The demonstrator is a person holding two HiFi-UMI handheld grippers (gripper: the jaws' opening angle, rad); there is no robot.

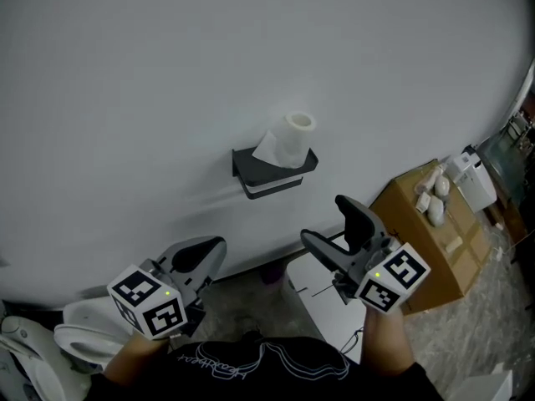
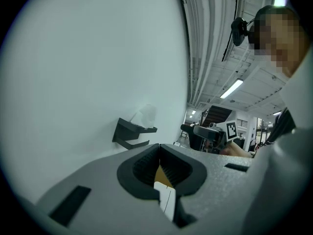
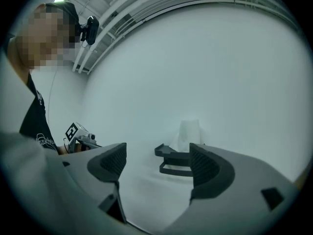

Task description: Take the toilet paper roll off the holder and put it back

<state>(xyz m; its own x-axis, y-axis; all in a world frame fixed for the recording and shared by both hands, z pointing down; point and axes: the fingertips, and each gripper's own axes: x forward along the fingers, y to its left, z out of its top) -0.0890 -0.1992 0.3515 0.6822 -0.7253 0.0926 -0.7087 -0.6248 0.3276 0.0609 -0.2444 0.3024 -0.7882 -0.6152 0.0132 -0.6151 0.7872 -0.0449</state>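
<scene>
A white toilet paper roll [image 1: 290, 138] stands upright on a black wall holder [image 1: 274, 174], with a loose sheet hanging over its front. My left gripper [image 1: 213, 251] is low at the left, well short of the holder, with its jaws shut on nothing. Further right, my right gripper [image 1: 323, 219] is open and empty, below and a little right of the holder. The left gripper view shows the roll [image 2: 145, 114] on the holder [image 2: 131, 132] beyond the shut left gripper [image 2: 159, 154]. In the right gripper view the roll [image 3: 190, 130] and holder [image 3: 172, 158] lie beyond the open right gripper [image 3: 156, 163].
A plain white wall [image 1: 167, 82] fills most of the view. A cardboard box [image 1: 422, 241] with white items on top stands at the right. A white box [image 1: 322, 307] sits on the floor below the holder. A white toilet [image 1: 79, 334] is at the lower left.
</scene>
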